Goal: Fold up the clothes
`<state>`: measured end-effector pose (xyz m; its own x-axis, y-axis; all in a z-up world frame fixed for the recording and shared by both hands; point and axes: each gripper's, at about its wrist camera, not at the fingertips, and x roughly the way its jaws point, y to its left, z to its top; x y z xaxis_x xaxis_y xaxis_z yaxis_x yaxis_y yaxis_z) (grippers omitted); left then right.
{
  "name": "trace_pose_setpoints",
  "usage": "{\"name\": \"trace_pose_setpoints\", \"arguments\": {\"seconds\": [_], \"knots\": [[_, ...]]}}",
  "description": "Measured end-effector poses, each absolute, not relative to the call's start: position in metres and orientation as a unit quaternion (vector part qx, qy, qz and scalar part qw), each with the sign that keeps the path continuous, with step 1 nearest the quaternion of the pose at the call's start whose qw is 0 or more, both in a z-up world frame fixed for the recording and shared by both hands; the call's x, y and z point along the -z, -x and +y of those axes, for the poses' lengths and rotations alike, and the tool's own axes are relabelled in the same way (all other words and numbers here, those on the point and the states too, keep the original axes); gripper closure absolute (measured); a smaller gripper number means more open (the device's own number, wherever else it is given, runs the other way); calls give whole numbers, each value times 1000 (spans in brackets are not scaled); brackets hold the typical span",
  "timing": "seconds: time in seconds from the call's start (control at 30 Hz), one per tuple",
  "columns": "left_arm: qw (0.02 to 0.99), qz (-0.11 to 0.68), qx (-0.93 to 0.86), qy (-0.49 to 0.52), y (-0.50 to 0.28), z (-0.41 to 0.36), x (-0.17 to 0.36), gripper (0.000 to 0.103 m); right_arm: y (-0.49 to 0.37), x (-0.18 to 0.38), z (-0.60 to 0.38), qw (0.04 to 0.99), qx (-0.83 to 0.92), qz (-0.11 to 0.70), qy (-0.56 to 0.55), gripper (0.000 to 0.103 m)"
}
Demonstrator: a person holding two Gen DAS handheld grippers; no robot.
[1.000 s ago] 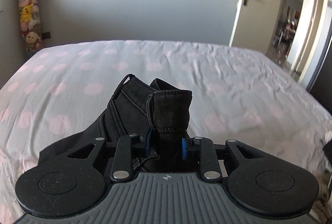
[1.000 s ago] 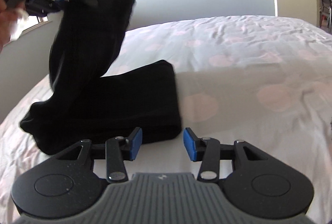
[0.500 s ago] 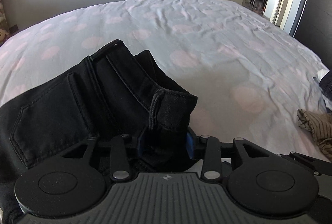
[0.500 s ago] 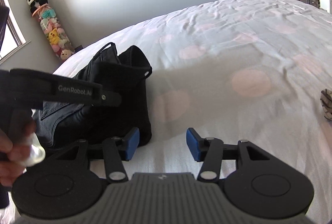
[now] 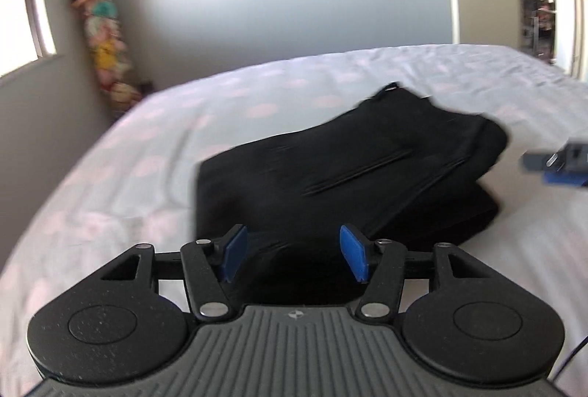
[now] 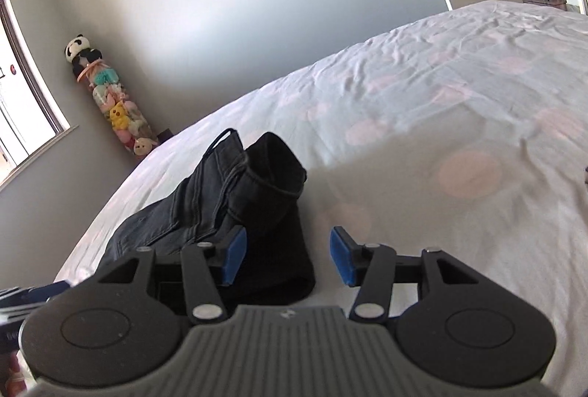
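- The black jeans (image 5: 367, 176) lie folded in a thick bundle on the bed (image 5: 128, 176), toward its left edge and near the end closest to the cameras.
- In the right wrist view the jeans (image 6: 235, 213) show their waistband end on top, curled up and open like a cuff, with a belt loop sticking up at the far side; seams and a pocket edge run down the upper layer.
- The upper layer sits slightly askew on the lower one, which shows as a flat dark slab along the right side of the bundle.
- The left gripper (image 5: 292, 257) hovers at the near edge of the jeans; its jaws are opening, the blue pads stand apart, and the cloth lies below and beyond them without being pinched.
- The right gripper (image 6: 284, 259) is at the bundle's near right corner, jaws parted and gripping nothing; its left pad is over the jeans' edge and its right pad over bare sheet.
- The right gripper's tip also shows at the right edge of the left wrist view, blurred.
- The sheet is white with pale pink dots, wrinkled across the far half.
- A hanging column of plush toys (image 6: 110, 99), topped by a panda, stands in the room's corner beyond the bed's left edge, beside a window (image 6: 22, 95).
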<state>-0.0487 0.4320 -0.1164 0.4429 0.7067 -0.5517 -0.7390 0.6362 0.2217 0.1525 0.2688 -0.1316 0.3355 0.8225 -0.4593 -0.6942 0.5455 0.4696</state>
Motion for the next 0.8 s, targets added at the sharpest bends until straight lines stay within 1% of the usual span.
{"name": "trace_pose_setpoints", "arguments": {"seconds": [0.03, 0.07, 0.1, 0.13, 0.2, 0.27, 0.4, 0.43, 0.47, 0.5, 0.53, 0.57, 0.63, 0.7, 0.8], "knots": [[844, 312, -436, 13, 58, 434, 123, 28, -153, 128, 270, 807, -469, 344, -99, 44], [840, 312, -444, 2, 66, 435, 130, 27, -157, 123, 273, 803, -474, 345, -106, 39], [838, 315, -445, -2, 70, 438, 139, 27, -160, 117, 277, 802, -477, 342, -107, 30], [840, 315, -441, 2, 73, 442, 146, 26, -164, 109, 283, 805, -479, 336, -99, 26], [849, 307, -430, 8, 72, 449, 154, 23, -176, 96, 297, 810, -482, 323, -80, 26], [853, 309, -420, -9, 63, 453, 156, 23, -187, 88, 312, 806, -491, 325, -60, 26], [850, 315, -418, -56, 40, 454, 160, 24, -202, 98, 334, 788, -492, 368, -47, 27], [850, 321, -413, -64, 37, 455, 163, 36, -205, 104, 338, 782, -493, 378, -49, 30], [847, 328, -413, -67, 35, 457, 167, 51, -206, 110, 341, 775, -496, 388, -52, 35], [847, 329, -413, -68, 35, 460, 169, 52, -207, 116, 345, 768, -499, 397, -57, 51], [849, 326, -410, -68, 38, 461, 167, 56, -207, 121, 347, 759, -506, 404, -65, 67], [852, 323, -407, -67, 41, 463, 166, 60, -206, 123, 349, 755, -508, 407, -72, 68], [848, 323, -412, -82, 46, 463, 163, 65, -200, 117, 349, 761, -510, 394, -82, 87], [842, 328, -419, -95, 51, 464, 163, 68, -193, 104, 344, 758, -523, 376, -103, 88], [837, 345, -414, -94, 57, 470, 171, 69, -182, 100, 342, 768, -523, 359, -84, 89]]}}
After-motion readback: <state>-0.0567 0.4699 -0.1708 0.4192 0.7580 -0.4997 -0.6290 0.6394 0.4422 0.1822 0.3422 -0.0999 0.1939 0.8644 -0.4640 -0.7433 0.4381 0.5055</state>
